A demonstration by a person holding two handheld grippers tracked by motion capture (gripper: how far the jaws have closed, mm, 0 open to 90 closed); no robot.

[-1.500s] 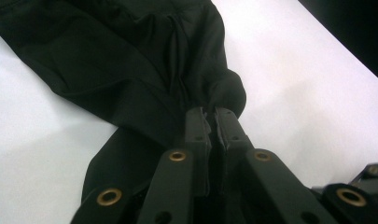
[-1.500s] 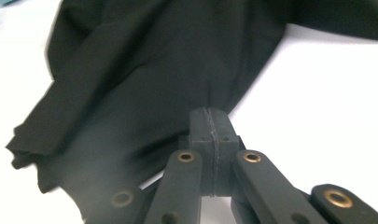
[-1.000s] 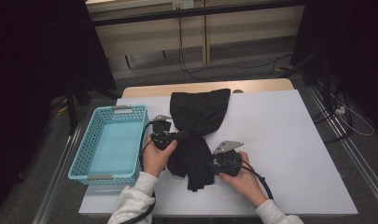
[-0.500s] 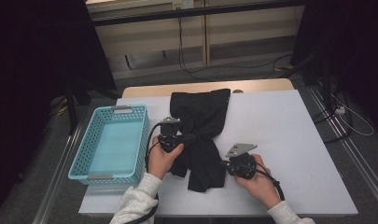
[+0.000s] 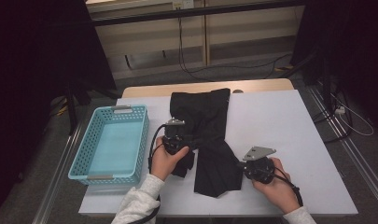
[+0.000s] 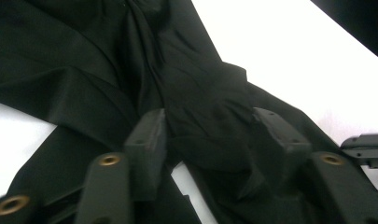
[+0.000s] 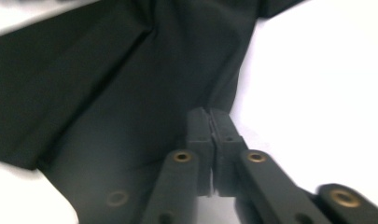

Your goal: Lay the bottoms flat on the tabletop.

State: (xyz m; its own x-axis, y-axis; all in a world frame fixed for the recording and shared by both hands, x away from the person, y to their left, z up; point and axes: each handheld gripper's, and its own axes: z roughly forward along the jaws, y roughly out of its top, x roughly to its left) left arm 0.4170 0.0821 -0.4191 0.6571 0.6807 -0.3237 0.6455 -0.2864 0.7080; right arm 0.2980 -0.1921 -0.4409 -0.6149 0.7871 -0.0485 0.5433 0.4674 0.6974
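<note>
Left gripper (image 5: 176, 140) sits at centre-left of the high view, and in the left gripper view (image 6: 207, 140) its jaws have just been opening: they stand apart with a bunched fold of the black garment (image 5: 207, 135) lying loose between the pads, which do not look to be pressing on it. Over at lower right of the high view, the right gripper (image 5: 256, 168) tells another story: in the right gripper view (image 7: 210, 135) its two pads are pressed flat together at the cloth's right edge, and whether a sliver of hem is pinched between them is too hard to make out. Now the garment itself: it runs from the top centre of the white table (image 5: 289, 121) down toward the bottom centre, long axis nearly up-and-down in the frame, narrowing at a twisted waist beside the left gripper and flaring again at the lower end. That lower flap lies just left of the right gripper, touching or nearly so; the left gripper is right on the waist, the nearer tool to the bulk of the fabric. Further out, the turquoise basket (image 5: 84, 154) waits at the left edge of the table, empty, well clear of the cloth, nearer the left hand (image 5: 164, 161).
</note>
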